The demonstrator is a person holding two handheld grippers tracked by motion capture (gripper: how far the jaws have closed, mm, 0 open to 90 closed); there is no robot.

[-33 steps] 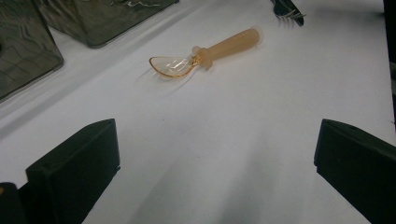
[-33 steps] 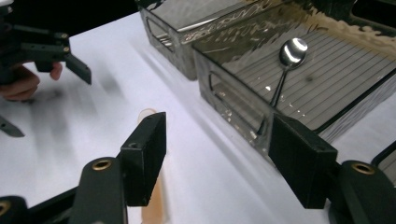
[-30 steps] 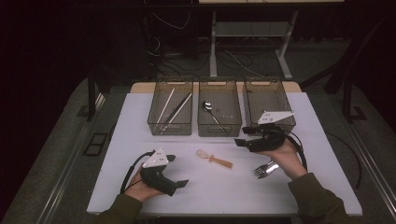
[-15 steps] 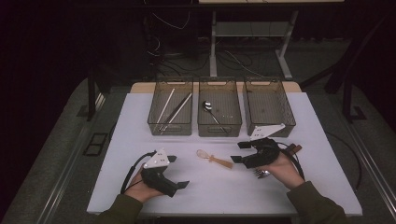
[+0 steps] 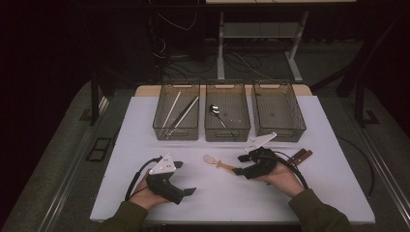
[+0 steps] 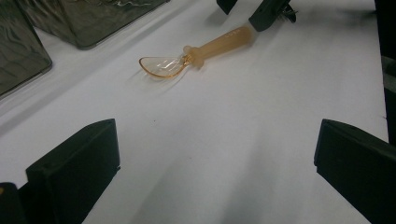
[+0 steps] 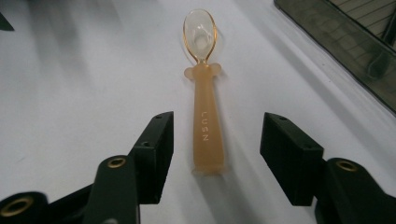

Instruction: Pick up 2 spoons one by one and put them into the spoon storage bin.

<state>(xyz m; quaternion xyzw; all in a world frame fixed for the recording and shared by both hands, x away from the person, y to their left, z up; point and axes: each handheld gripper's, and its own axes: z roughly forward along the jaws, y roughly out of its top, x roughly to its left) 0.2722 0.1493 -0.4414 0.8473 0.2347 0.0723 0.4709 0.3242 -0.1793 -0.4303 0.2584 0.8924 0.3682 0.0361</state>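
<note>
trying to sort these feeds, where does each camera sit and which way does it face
High view: above the person's side, looking forward and down on the white table; both forearms, left gripper and right gripper show.
Left gripper view: rides the left gripper, looking across the table between its open jaws toward the orange spoon.
Right gripper view: rides the right gripper, looking along the spoon's handle, jaws either side, closing.
Shared: all three show the spoon.

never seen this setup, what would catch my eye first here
The orange spoon lies mid-table on the white table, its handle between the right gripper's open jaws, which have just been closing. Behind stand three mesh bins; the left gripper rests open near the front.
</note>
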